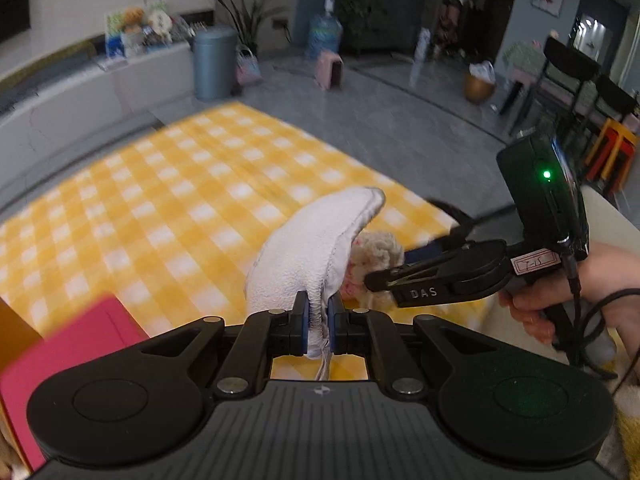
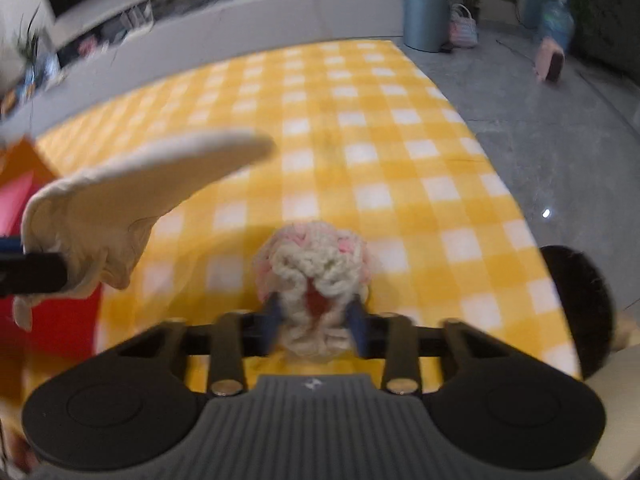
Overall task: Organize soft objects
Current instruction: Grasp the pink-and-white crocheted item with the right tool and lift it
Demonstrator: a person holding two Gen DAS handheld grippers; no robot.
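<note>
Both items are in the air, so sorting's mid-way; nothing visibly put away yet. Left gripper point(image 1: 319, 322) pinches the white mitt point(image 1: 312, 248) above the yellow checked desk point(image 1: 168, 208). Right gripper point(image 2: 316, 320) clamps the crochet ball point(image 2: 316, 268), near the mitt. Pink box point(image 1: 68, 344) sits near left, prob. the drop spot. Only readable text: "DAS" on the right gripper's side.

White terry banana-shaped plush point(image 1: 316, 248) held upright, tip curving toward 1 o'clock. Cream-and-pink yarn bundle point(image 2: 316, 276) at its 3 o'clock, also held aloft.
</note>
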